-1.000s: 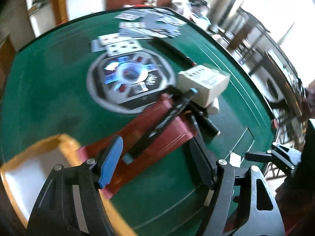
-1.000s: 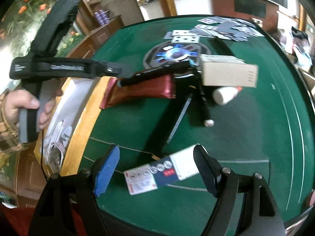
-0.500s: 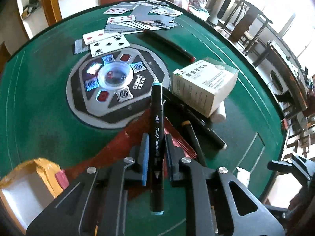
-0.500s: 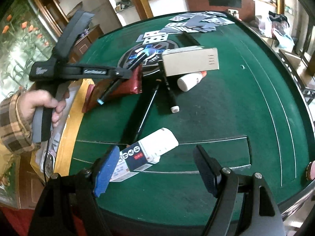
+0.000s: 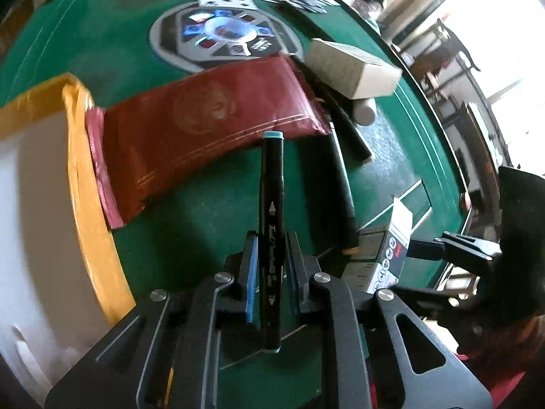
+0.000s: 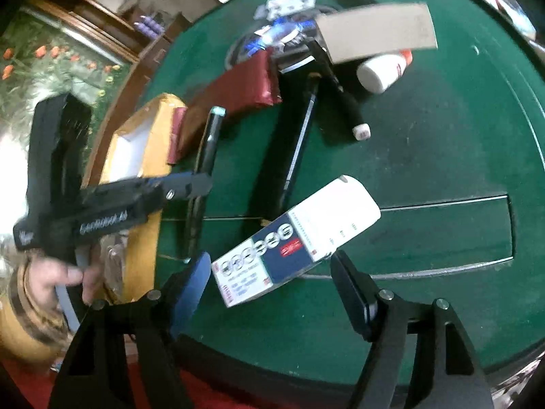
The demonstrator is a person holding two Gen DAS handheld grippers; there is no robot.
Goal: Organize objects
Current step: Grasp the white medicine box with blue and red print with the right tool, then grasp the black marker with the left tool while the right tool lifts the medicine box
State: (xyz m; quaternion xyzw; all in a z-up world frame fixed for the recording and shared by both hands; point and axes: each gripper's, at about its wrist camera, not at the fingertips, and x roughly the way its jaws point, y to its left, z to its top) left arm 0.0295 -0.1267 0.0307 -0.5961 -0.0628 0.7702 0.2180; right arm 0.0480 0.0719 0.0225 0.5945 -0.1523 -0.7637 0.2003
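Over the green counter (image 5: 102,51), a yellow-rimmed box (image 5: 85,184) sits at its edge; the right claw (image 6: 269,283), jaws narrowing, straddles a blue-and-white carton (image 6: 293,242) without touching, while the left claw (image 5: 270,266) clamps a black marker (image 5: 271,204) lifted above the felt.

Dark wooden chairs (image 5: 453,51) stand by bright, washed-out windows (image 5: 504,17); a floral mural (image 6: 51,64) covers one wall

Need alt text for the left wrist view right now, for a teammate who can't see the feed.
The left gripper is shut on a black marker with teal caps, held above a green table. Beyond it a red pouch lies against a yellow-rimmed box, with a beige carton farther right.
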